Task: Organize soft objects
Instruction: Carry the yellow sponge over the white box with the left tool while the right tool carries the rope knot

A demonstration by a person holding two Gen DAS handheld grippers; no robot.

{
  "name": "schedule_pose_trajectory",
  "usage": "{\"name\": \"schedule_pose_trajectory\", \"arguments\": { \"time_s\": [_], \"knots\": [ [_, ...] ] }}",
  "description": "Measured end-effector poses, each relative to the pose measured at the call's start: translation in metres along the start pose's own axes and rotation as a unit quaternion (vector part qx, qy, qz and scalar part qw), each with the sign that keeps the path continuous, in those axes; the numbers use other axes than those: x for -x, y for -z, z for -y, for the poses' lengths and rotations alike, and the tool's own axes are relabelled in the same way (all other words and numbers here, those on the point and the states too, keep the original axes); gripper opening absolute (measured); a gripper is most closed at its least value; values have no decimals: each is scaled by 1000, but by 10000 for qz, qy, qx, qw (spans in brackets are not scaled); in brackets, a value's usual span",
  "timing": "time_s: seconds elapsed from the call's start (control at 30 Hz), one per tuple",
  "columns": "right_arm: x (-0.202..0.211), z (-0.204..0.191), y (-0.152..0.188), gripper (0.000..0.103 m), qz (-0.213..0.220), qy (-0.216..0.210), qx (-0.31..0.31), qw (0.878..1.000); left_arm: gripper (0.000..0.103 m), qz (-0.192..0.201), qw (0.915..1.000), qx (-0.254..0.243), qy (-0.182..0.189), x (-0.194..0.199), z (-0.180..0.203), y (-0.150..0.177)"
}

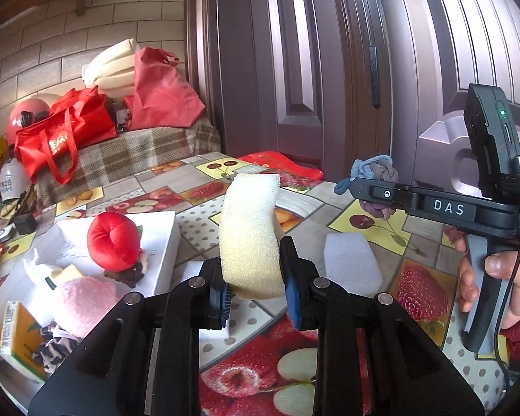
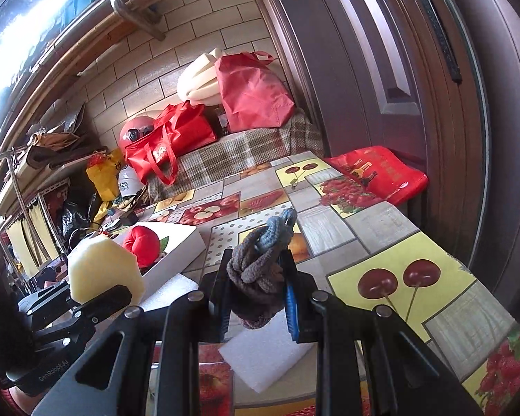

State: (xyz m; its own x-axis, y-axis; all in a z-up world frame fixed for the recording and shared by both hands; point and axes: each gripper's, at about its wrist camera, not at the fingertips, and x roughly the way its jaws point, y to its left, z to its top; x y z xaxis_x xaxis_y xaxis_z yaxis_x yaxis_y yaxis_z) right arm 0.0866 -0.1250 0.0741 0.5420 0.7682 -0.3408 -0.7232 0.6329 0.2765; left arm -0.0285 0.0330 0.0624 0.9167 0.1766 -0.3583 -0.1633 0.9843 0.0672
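While several soft things already sit in the white box (image 1: 163, 242) at the left, a red plush apple (image 1: 114, 242), a pink fluffy pad (image 1: 83, 301) and a striped scrunchie (image 1: 57, 343) among them, two more are on their way. The left gripper (image 1: 256, 294) is clamped on a yellow sponge (image 1: 249, 232), lifted clear of the fruit-print tablecloth (image 1: 364, 215). The right gripper (image 2: 256, 301) is pinched tight on a knotted grey-blue cloth bundle (image 2: 260, 263), also off the table. A white foam block (image 1: 350, 263) lies on the cloth just beside the box, unclaimed. I'd judge the job well past halfway: both held pieces need dropping in, then the foam.
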Motion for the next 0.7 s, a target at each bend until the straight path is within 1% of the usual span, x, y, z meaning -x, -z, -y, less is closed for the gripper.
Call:
{"name": "schedule_pose_trajectory", "arguments": {
  "time_s": [0.1, 0.17, 0.53, 0.7],
  "knots": [
    [3, -16, 2, 25, 124, -42, 209, 9997, 24, 77, 9999, 63, -83, 11, -11, 4],
    [2, -26, 3, 25, 133, -89, 320, 9994, 24, 127, 9997, 100, -170, 18, -18, 7],
    [-11, -68, 14, 25, -36, -235, 766, 9968, 24, 254, 9974, 247, -633, 42, -60, 21],
    [-19, -88, 19, 25, -159, -306, 1067, 9937, 24, 279, 9953, 309, -876, 51, -81, 26]
  ]
}}
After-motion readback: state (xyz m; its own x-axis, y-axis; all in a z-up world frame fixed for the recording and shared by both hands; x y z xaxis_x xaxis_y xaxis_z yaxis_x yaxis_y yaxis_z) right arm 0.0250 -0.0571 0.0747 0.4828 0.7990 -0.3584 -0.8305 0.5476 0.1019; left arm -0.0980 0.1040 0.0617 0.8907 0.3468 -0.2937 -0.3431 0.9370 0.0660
